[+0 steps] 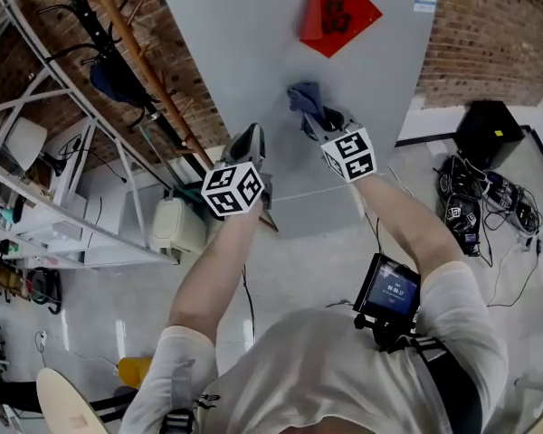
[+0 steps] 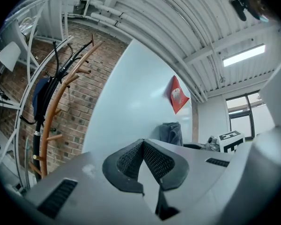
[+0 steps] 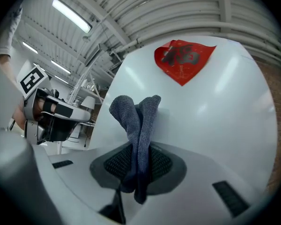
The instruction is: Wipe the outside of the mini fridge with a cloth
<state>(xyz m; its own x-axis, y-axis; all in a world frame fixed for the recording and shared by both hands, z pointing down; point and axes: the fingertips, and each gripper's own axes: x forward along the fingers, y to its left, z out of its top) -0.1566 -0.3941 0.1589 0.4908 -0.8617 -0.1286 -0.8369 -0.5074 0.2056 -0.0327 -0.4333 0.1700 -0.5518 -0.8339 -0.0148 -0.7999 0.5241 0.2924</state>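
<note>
The person stands facing the pale grey fridge [image 1: 244, 52], both arms stretched out toward its broad flat side. The right gripper [image 3: 138, 154] has its 2 jaws clamped on a blue-grey knitted cloth [image 3: 136, 121]. The cloth is bunched into a fold that runs down between the ribbed pads, and a short end hangs out behind them. Its free upper end sticks out past the jaw tips and lies up against the fridge panel, just below a red diamond-shaped paper [image 3: 183, 57] stuck higher on the same face.

The left gripper [image 2: 143, 143] is held beside the right one, a little lower and further back, and points at the same panel. Its jaws are closed tip to tip with nothing between them. I cannot tell whether its tips touch the fridge.

To the left of the fridge a wooden coat rack [image 1: 136, 57] leans against the brick wall, with a dark garment hanging on it. White metal shelving [image 1: 68, 143] stands further left. To the right, on the floor, sit a black box [image 1: 489, 132] and a tangle of cables [image 1: 475, 197].
</note>
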